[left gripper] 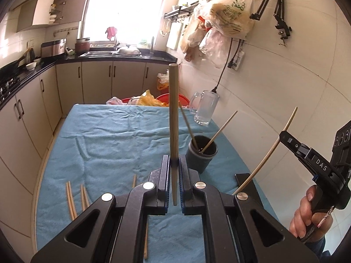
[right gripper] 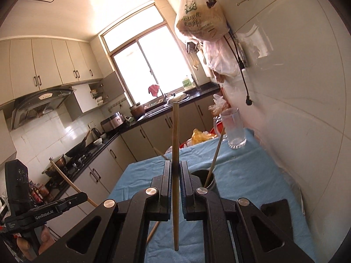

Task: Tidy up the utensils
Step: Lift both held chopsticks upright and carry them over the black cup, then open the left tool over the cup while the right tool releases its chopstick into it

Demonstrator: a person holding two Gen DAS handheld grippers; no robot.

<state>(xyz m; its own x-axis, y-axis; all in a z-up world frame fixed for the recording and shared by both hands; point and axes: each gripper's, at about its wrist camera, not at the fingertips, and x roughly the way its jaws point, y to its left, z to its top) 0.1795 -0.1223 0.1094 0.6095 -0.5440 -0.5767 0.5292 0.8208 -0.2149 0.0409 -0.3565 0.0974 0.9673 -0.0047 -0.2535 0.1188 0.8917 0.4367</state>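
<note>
while each tongs (left gripper: 174, 164) (right gripper: 175, 171) clamps a chopstick (left gripper: 173, 118) (right gripper: 175, 153), the holder (left gripper: 201, 153) stands near the table edge.

Hidden and cut-off parts on the blue-towelled worktop (left gripper: 105, 135)

The lower ends of two thin wooden chopsticks (left gripper: 211, 140) vanish inside the dark cylindrical holder (left gripper: 200, 160); the loose pale wooden chopsticks (left gripper: 71, 200) on the towel run under the left gripper (left gripper: 174, 160); the window (left gripper: 125, 8) is blown out white; the person's hand (left gripper: 307, 214) is cut by the frame edge.
</note>
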